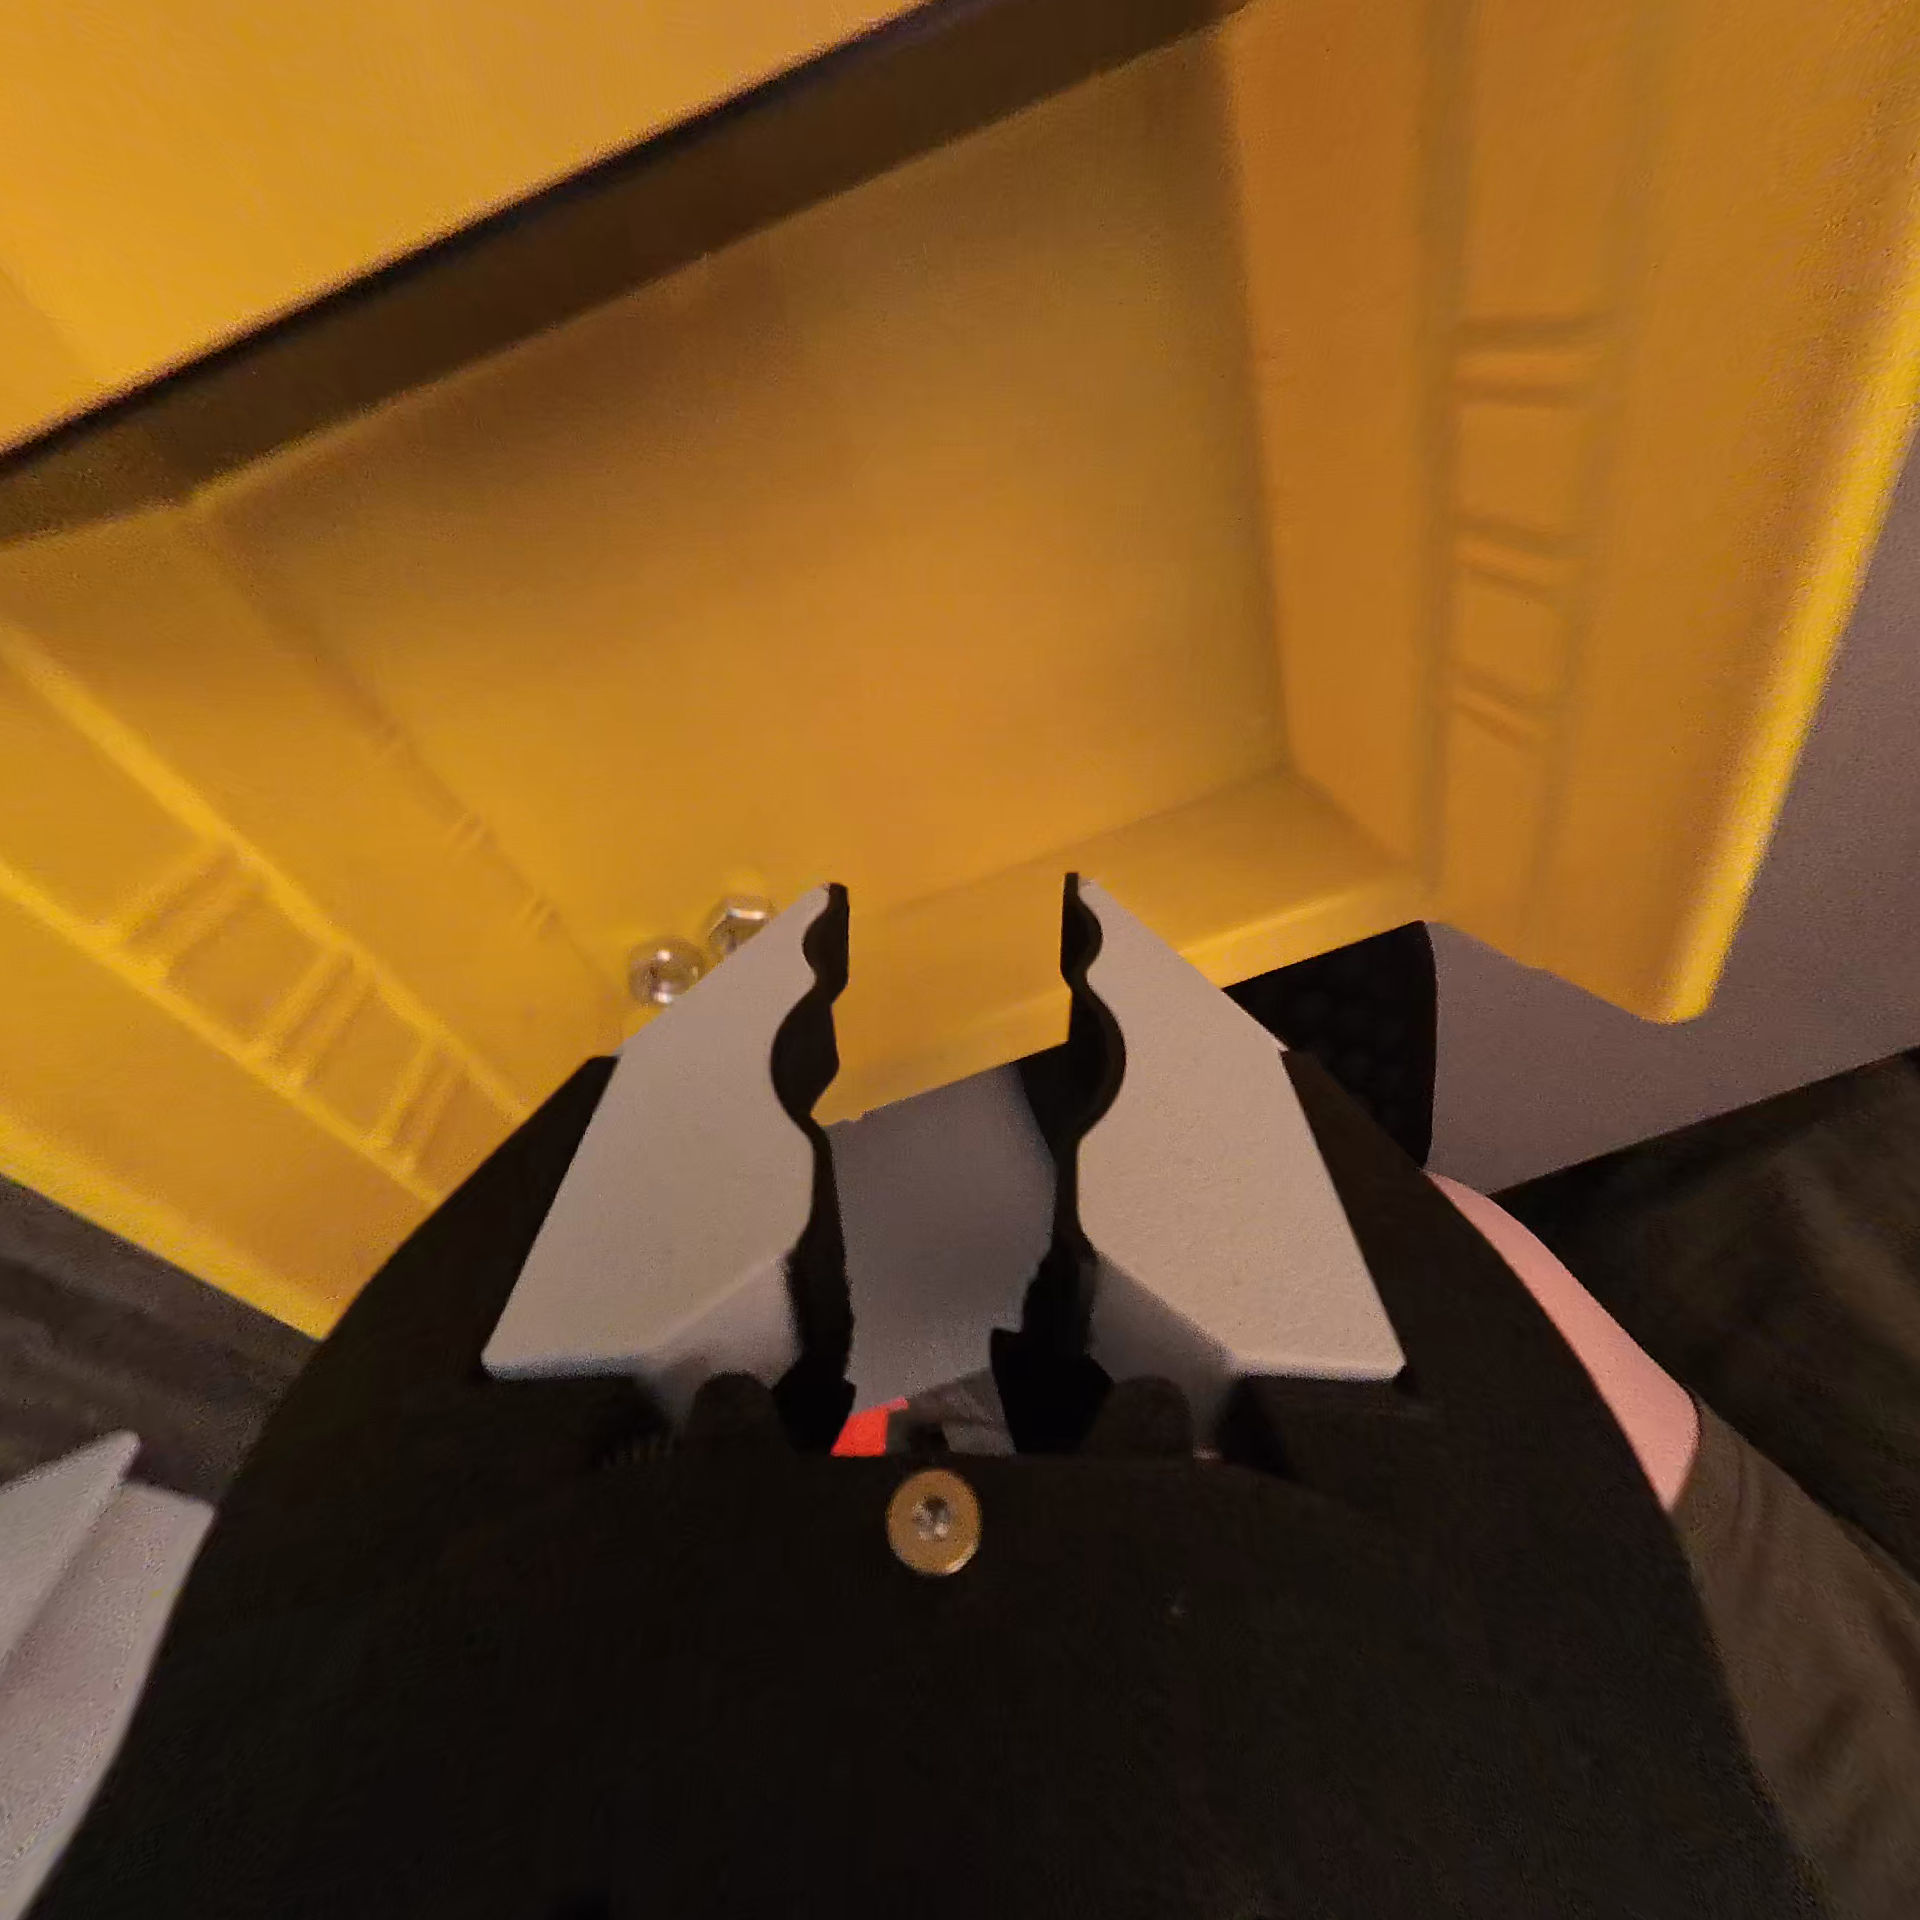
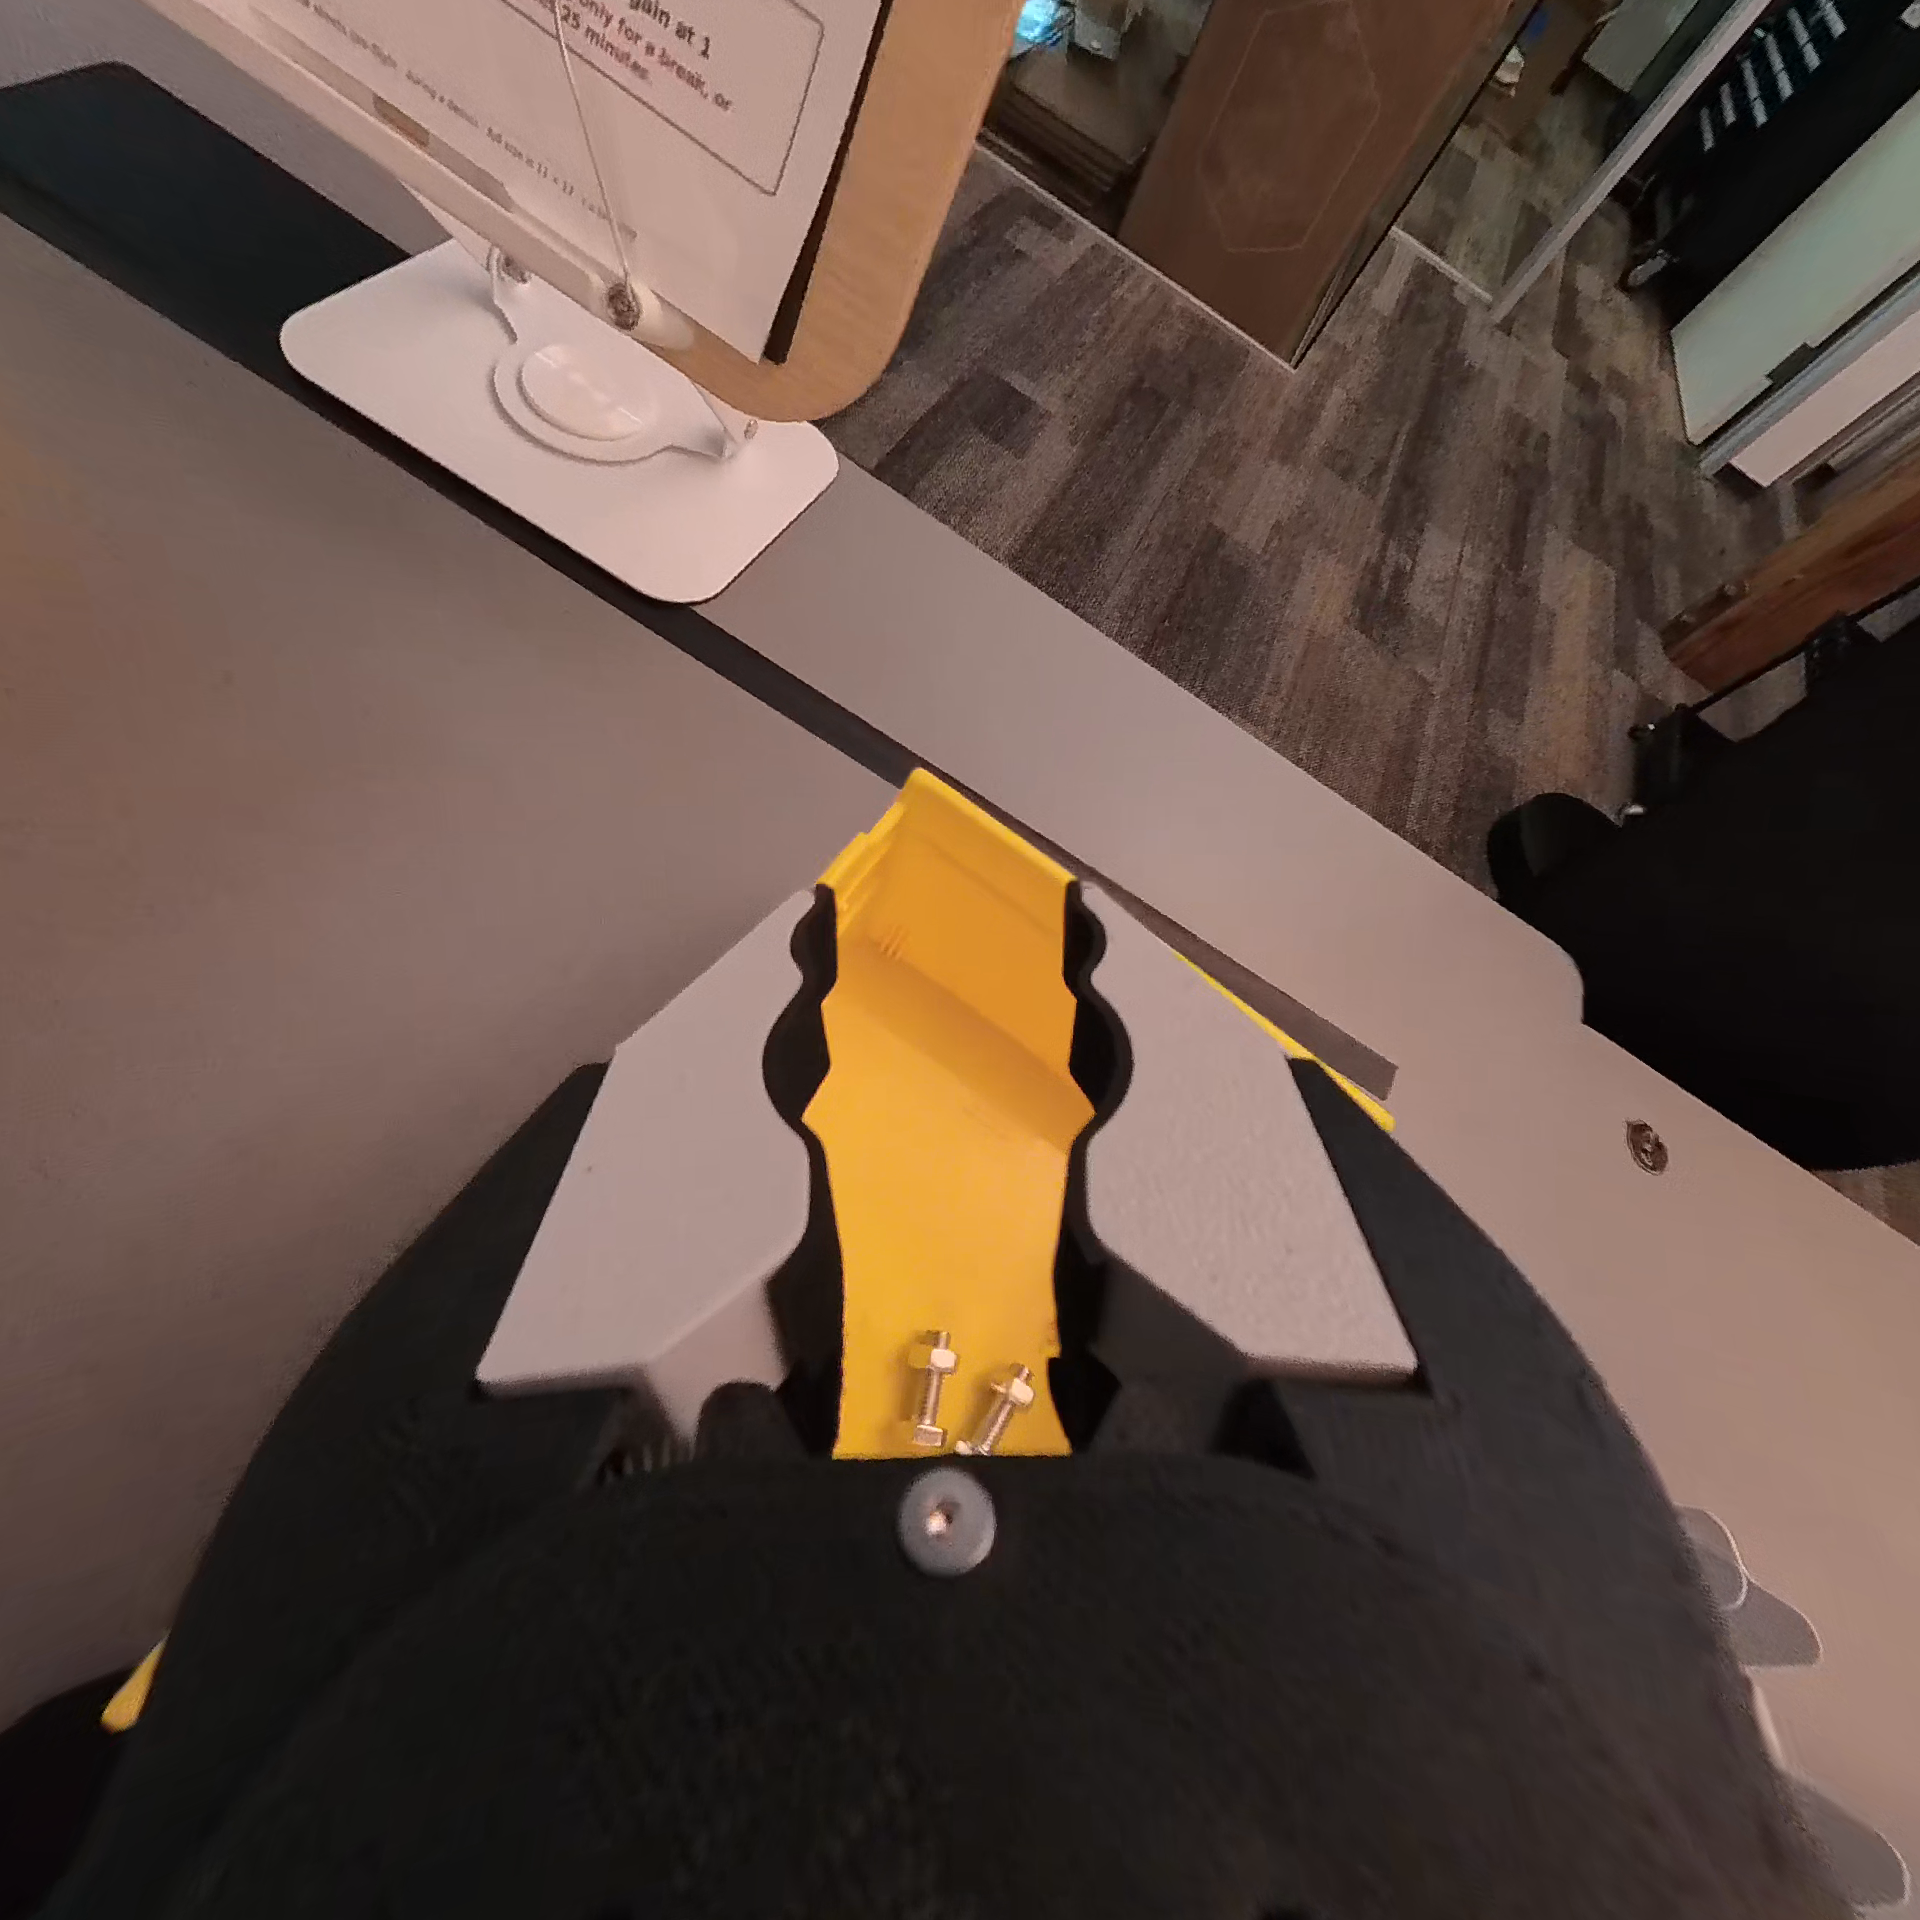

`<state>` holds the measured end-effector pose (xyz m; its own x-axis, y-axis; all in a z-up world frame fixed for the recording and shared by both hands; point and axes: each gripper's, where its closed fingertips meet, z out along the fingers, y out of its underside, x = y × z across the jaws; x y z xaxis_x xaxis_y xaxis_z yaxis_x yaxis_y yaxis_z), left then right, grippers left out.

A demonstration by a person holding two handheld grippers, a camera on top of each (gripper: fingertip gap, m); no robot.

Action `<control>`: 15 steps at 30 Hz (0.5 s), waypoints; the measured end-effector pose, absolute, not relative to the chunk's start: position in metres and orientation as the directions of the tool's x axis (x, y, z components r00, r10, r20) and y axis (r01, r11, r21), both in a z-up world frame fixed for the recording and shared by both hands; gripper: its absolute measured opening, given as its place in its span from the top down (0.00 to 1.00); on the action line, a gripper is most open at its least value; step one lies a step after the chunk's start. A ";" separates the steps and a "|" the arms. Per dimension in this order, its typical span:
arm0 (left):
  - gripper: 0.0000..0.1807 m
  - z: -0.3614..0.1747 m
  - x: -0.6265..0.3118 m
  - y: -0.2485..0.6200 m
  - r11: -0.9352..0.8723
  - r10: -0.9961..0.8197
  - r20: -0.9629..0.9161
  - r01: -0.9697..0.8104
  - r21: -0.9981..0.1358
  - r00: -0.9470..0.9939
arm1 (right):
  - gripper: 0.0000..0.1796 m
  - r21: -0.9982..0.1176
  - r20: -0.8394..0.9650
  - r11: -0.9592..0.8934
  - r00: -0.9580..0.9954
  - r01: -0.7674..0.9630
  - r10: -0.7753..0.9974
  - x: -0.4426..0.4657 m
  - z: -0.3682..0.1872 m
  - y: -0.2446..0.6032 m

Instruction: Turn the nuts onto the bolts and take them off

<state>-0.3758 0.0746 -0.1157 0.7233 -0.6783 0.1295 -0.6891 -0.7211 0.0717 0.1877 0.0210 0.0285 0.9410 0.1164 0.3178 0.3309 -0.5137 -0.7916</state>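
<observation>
A: Surface and room?
B: Grey bench (image 2: 312, 935); its edge runs diagonally, patterned floor (image 2: 1299, 468) upper right.
A: Hand-held grippers?
B: Left hand-held gripper (image 1: 956, 894) and right hand-held gripper (image 2: 940, 904) both parted, empty. Bolts (image 2: 961, 1397) with nuts lie in the yellow tray (image 2: 945, 1091).

You have a grey table (image 2: 312, 883) before you, with a white stand (image 2: 582, 436) holding a printed sheet (image 2: 623, 135) at its far edge. Beyond lies patterned carpet (image 2: 1299, 499) and a brown cardboard panel (image 2: 1278, 156).
</observation>
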 end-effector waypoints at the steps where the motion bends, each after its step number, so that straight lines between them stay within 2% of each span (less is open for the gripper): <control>1: 0.77 -0.118 -0.380 0.073 -0.737 -0.656 0.122 -0.667 0.110 0.745 | 0.76 -0.782 0.325 -0.521 0.937 0.342 0.127 0.185 0.025 0.023; 7: 0.77 -0.132 -0.396 0.075 -0.770 -0.598 0.069 -0.596 0.227 0.799 | 0.75 -0.727 0.360 -0.551 0.911 0.409 0.201 0.170 0.010 0.033; 11: 0.78 -0.143 -0.407 0.075 -0.777 -0.566 0.039 -0.549 0.308 0.823 | 0.75 -0.729 0.355 -0.543 0.908 0.417 0.222 0.164 0.008 0.035; 15: 0.78 -0.146 -0.413 0.074 -0.788 -0.541 0.026 -0.517 0.335 0.841 | 0.75 -0.734 0.354 -0.531 0.906 0.422 0.231 0.160 0.011 0.035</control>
<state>-0.4134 0.0744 -0.1459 0.8405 -0.5412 0.0261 -0.5175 -0.7876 0.3345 0.1604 0.0353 0.0109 0.9062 0.2309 0.3543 0.4225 -0.5314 -0.7343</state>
